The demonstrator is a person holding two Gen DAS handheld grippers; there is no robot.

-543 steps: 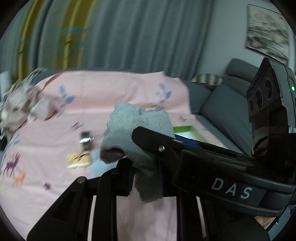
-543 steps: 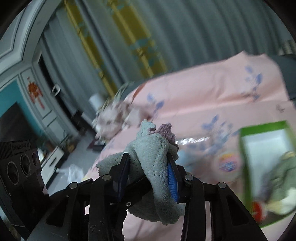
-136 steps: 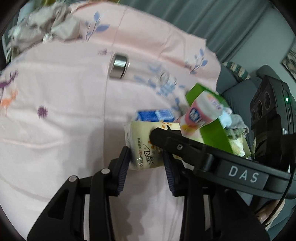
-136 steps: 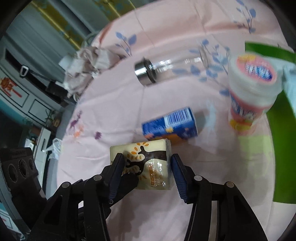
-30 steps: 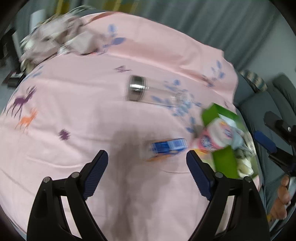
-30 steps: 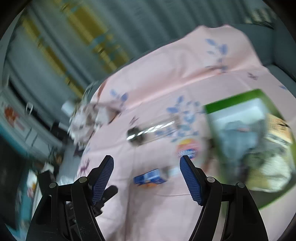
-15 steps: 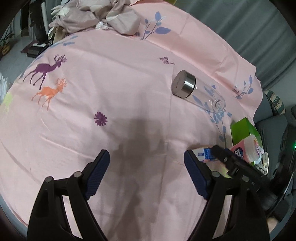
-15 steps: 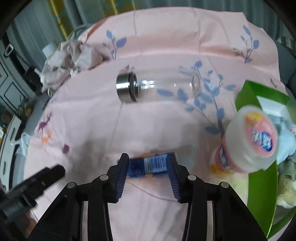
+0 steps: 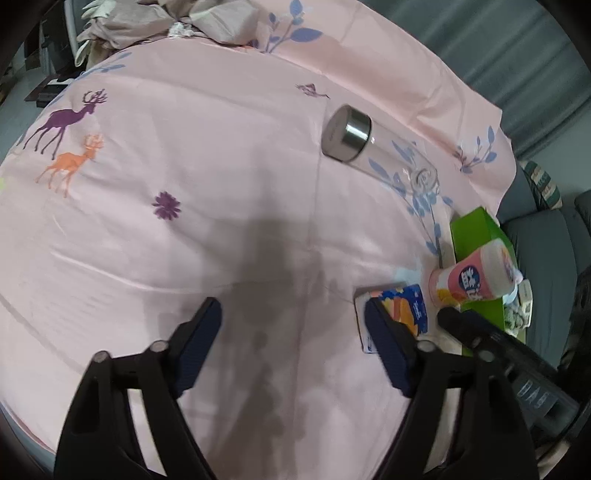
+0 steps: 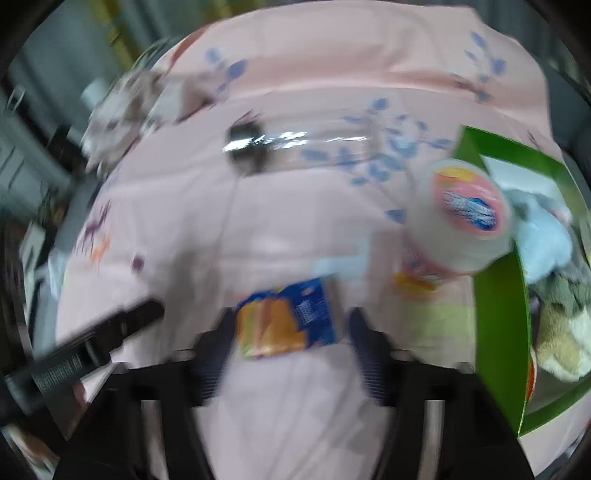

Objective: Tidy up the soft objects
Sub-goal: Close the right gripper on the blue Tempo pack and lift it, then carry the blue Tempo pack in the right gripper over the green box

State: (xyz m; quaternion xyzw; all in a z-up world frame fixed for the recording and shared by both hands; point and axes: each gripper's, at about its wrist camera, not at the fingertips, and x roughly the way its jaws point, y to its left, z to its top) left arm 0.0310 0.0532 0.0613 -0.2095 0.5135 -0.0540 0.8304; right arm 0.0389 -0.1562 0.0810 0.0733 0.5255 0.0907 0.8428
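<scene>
A small blue and orange drink carton (image 10: 288, 321) lies on the pink bedsheet (image 10: 295, 229), between the fingers of my right gripper (image 10: 290, 343). Its jaws are opening and the pads stand just off the carton's sides; the view is blurred. My left gripper (image 9: 291, 314) hovers over bare sheet with nothing between its fingers, its jaws closing a little. The carton (image 9: 399, 306) sits just beyond its right finger (image 9: 388, 347). A green box (image 10: 495, 332) at the right holds soft things: a light blue cloth (image 10: 543, 240) and a beige plush (image 10: 565, 332).
A pink yoghurt cup (image 10: 465, 214) stands against the green box's near wall. A clear glass bottle (image 9: 373, 147) with a steel cap lies further back. Crumpled clothes (image 9: 147, 18) are heaped at the far left corner. A grey sofa (image 9: 546, 251) borders the bed on the right.
Both grippers have sunk toward the sheet. The right gripper's jaws narrowed around the carton half a second ago and now stand wider. The left fingers are slightly closer together.
</scene>
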